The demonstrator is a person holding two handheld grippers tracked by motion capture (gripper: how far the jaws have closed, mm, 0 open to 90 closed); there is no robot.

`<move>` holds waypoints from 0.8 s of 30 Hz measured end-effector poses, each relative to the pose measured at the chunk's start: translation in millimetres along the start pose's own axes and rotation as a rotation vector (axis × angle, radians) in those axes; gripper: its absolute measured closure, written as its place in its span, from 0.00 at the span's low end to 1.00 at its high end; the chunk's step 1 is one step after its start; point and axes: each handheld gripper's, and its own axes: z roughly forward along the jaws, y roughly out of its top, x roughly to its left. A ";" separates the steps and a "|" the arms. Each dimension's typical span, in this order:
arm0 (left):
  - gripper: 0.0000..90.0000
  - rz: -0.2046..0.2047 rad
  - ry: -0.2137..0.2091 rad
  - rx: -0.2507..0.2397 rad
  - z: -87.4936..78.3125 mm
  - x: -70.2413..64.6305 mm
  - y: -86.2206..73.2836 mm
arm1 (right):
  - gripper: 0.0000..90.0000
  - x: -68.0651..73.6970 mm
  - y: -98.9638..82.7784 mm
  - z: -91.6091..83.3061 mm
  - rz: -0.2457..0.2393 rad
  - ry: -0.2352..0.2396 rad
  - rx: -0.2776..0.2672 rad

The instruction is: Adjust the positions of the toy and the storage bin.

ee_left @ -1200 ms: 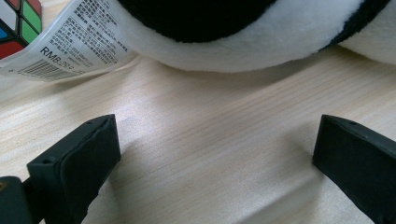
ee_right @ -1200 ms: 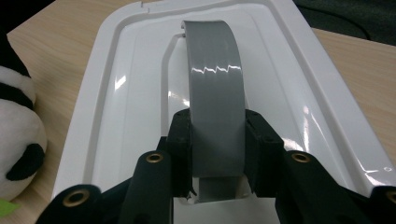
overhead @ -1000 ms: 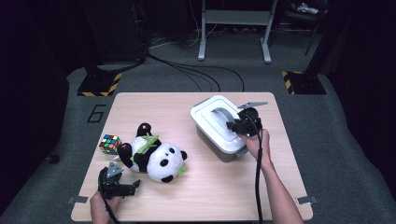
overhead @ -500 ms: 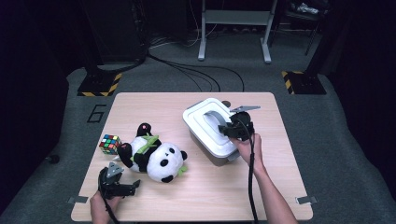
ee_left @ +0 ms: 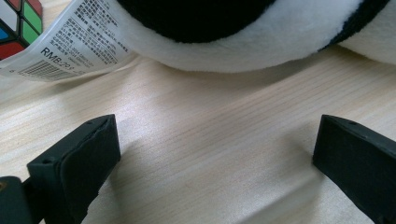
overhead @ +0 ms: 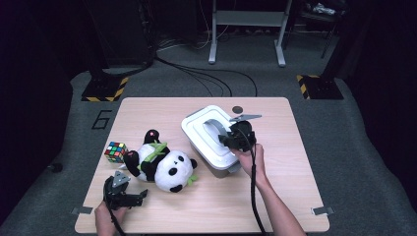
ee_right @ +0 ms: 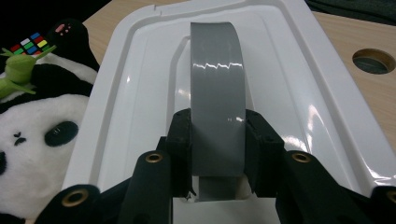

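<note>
A white lidded box (overhead: 202, 142) with a grey arched handle (overhead: 212, 127) stands mid-table. My right gripper (overhead: 230, 138) is shut on that handle; in the right gripper view both pads clamp the grey handle (ee_right: 215, 84) above the white lid (ee_right: 303, 93). A plush panda (overhead: 167, 164) lies left of the box, and a colour cube (overhead: 115, 152) sits beside it. My left gripper (overhead: 141, 195) rests low at the table's front left, open, pointing towards the panda. In the left gripper view its jaws (ee_left: 217, 149) stand wide over bare wood, just short of the panda (ee_left: 243, 42) and its sewn label (ee_left: 77, 44).
The wooden table (overhead: 295, 196) has a round hole (overhead: 237, 109) behind the box. The cube (ee_left: 18, 21) shows beyond the label. Dark floor with cables and metal stand legs (overhead: 246, 34) lies past the far edge.
The right gripper has moved left across the table with the box held by its handle, bringing the box closer to the panda. The left gripper has kept still.
</note>
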 end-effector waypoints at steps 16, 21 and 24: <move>0.01 -0.005 0.005 -0.010 0.9 -0.4 -0.4 | 0.57 8.0 24.5 7.6 -0.111 -0.017 -0.016; 0.01 -0.005 0.005 -0.010 0.8 -0.3 -0.4 | 0.62 10.6 32.4 11.2 -0.139 -0.053 -0.002; 0.01 0.001 0.003 -0.003 0.1 -0.2 -0.1 | 0.72 12.2 34.6 12.8 -0.132 -0.053 0.006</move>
